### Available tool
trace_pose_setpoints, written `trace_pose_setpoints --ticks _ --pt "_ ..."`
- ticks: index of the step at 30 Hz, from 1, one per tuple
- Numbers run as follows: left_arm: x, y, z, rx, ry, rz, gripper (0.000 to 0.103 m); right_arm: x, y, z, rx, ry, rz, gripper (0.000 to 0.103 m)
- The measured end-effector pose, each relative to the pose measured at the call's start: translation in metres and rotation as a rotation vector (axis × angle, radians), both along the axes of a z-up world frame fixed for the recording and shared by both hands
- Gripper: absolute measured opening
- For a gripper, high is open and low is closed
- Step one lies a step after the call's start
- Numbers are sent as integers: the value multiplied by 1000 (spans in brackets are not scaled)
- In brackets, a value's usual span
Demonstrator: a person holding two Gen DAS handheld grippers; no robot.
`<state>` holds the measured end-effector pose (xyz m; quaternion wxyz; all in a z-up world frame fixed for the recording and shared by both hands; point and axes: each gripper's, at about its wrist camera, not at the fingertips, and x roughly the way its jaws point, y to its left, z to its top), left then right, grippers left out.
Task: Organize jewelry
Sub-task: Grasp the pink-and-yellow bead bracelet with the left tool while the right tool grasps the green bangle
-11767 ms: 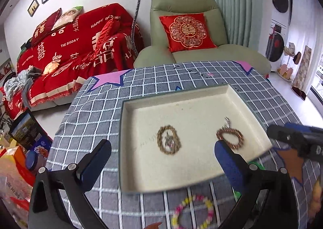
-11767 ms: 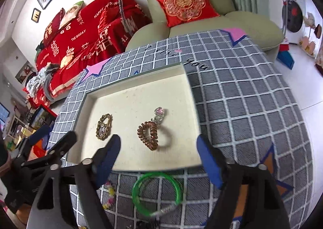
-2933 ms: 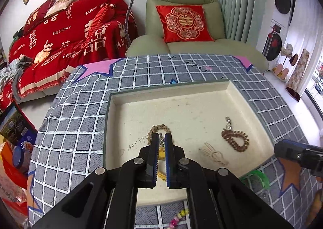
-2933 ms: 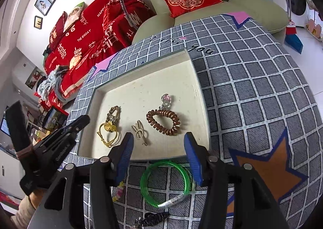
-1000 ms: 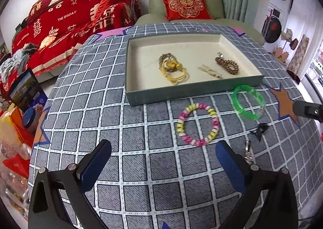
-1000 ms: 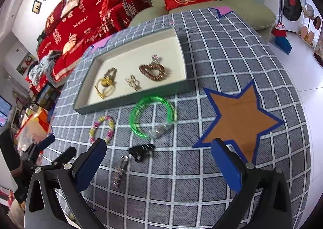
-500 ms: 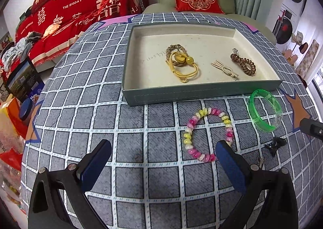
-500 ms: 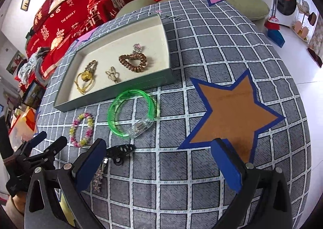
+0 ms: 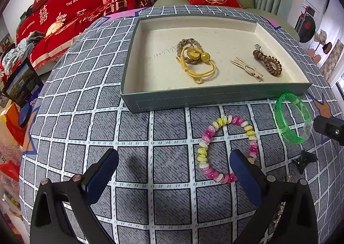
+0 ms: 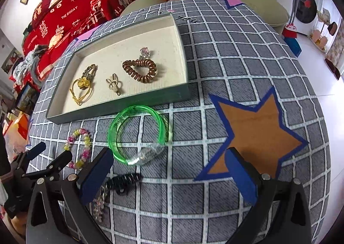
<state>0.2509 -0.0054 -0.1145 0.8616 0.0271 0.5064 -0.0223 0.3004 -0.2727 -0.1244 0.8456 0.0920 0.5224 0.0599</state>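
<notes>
Tray (image 9: 215, 97) holds yellow cord bracelet (image 9: 198, 65), clip (image 9: 247, 69), coil tie (image 9: 267, 62).

Table under a grey checked cloth (image 9: 167, 132)

A green tray (image 9: 215, 97) sits on it; in front lie a bead bracelet (image 9: 228, 149), a green bangle (image 10: 137, 134), a black hair clip (image 10: 124, 181) and a sparkly piece (image 10: 100, 203), too blurred to identify.

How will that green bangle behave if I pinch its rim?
The green bangle holds a clean hoop on the cloth, so probably rigid. It looks glossy, so the pads may slip. If dropped on edge it could roll.
</notes>
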Motion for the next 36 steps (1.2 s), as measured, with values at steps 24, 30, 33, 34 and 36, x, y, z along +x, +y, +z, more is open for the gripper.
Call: trace_pose_setpoints --ticks 24,30,33,34,36 --pt "0 -31 1 -24 -6 -112 73 13 39 -15 -205 -19 121 60" --pt "-6 -39 4 -25 -7 -167 41 10 45 -13 -205 -28 138 26" --pt "-10 -47 4 -2 -12 -203 21 10 45 -12 -206 -30 138 11" --pt "-11 -48 5 -5 -14 -212 21 9 44 -12 -204 -32 134 11" --pt "-14 -47 6 -39 -16 -222 21 7 41 -11 -203 -42 121 11"
